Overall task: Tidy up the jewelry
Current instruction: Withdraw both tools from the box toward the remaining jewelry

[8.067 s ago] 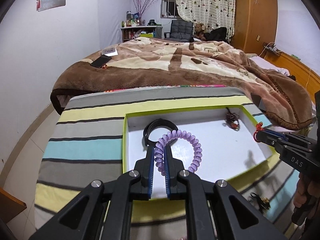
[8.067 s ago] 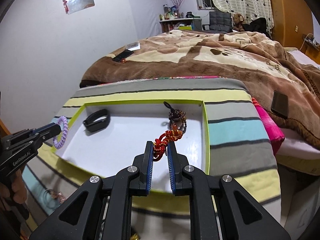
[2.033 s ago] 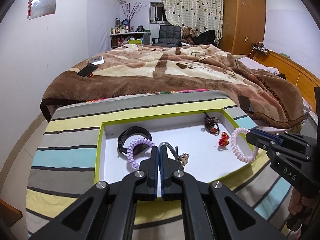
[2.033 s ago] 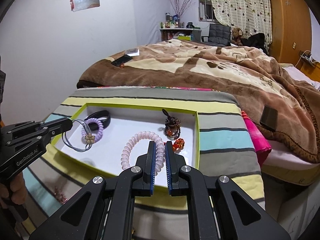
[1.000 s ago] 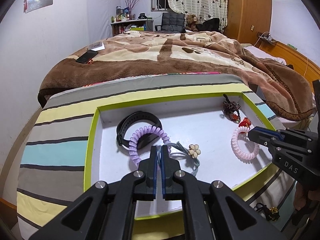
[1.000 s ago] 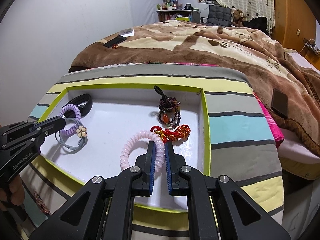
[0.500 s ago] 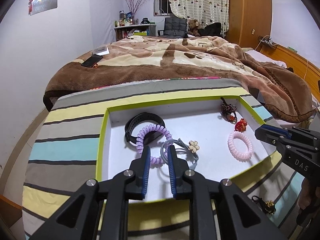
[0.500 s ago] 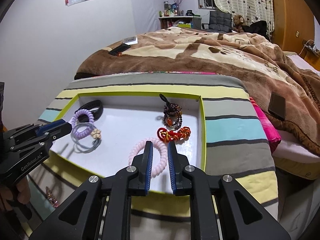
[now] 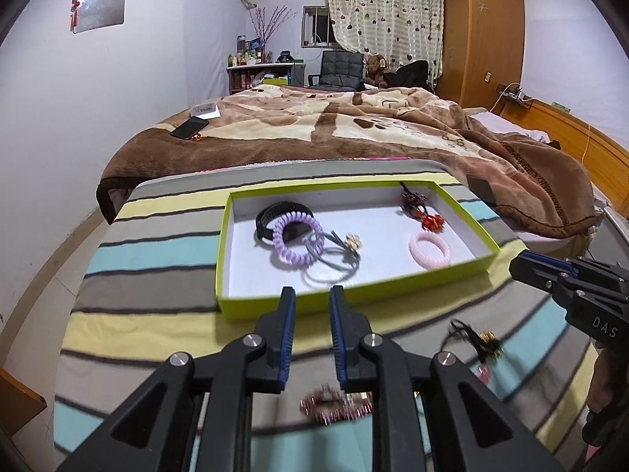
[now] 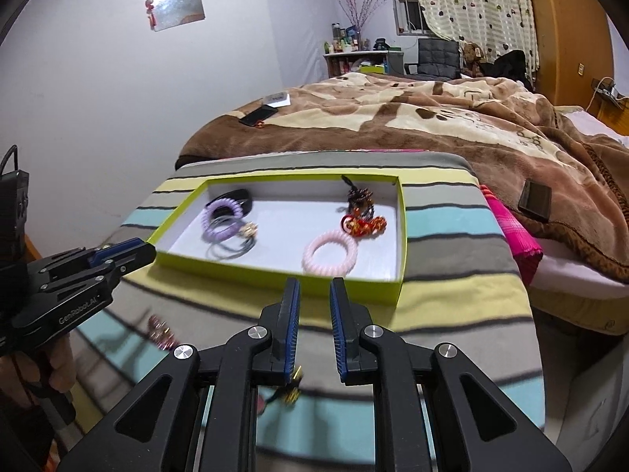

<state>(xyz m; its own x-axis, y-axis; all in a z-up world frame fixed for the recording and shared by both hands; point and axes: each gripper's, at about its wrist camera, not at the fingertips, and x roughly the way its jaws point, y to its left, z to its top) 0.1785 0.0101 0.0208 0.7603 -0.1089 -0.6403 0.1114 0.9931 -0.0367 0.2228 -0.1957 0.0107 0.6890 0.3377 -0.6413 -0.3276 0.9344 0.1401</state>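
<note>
Jewelry (image 9: 334, 409) blurred beneath left jaws

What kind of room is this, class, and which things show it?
Most likely a home bedroom: a bed under a brown blanket, a wooden wardrobe beside curtains, and a teddy bear near a chair.

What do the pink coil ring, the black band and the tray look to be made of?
Pink coil ring: probably soft plastic, glossy, wound like a phone cord.
Black band: looks like matte rubber or silicone, a smooth flat strap; it cannot be told for sure.
Tray: likely cardboard, with thin straight green walls and a flat white floor.
</note>
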